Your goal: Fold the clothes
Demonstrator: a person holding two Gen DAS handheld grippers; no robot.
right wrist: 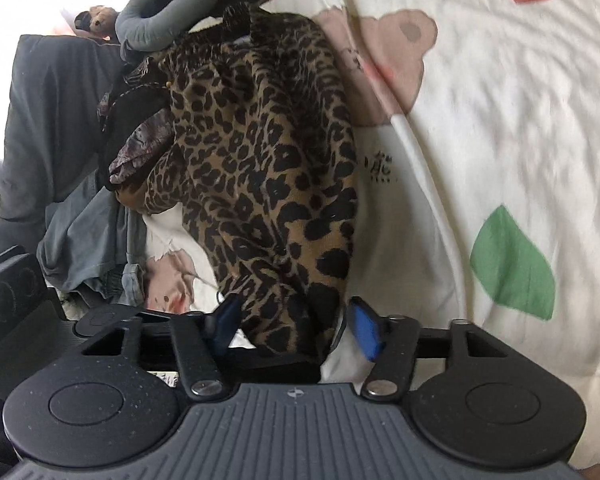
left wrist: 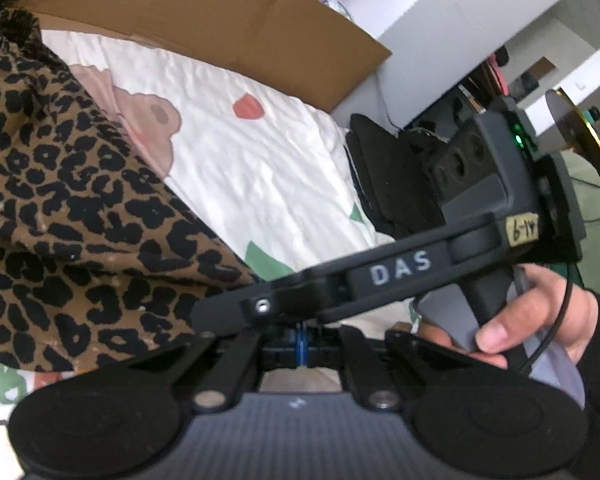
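while the right tongs (right wrist: pixel 296 324) gape around rumpled leopard-print fabric (right wrist: pixel 268 152), the left tongs' (left wrist: pixel 300 340) state is hidden.

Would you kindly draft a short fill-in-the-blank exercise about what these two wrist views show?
1. The garment between the right gripper's fingers has a ____ print.
2. The fingertips of that gripper are coloured ____.
3. The garment lies on a white bedsheet printed with a green ____.
4. Behind the bed stands an open ____ box.

Answers: leopard; blue; leaf; cardboard
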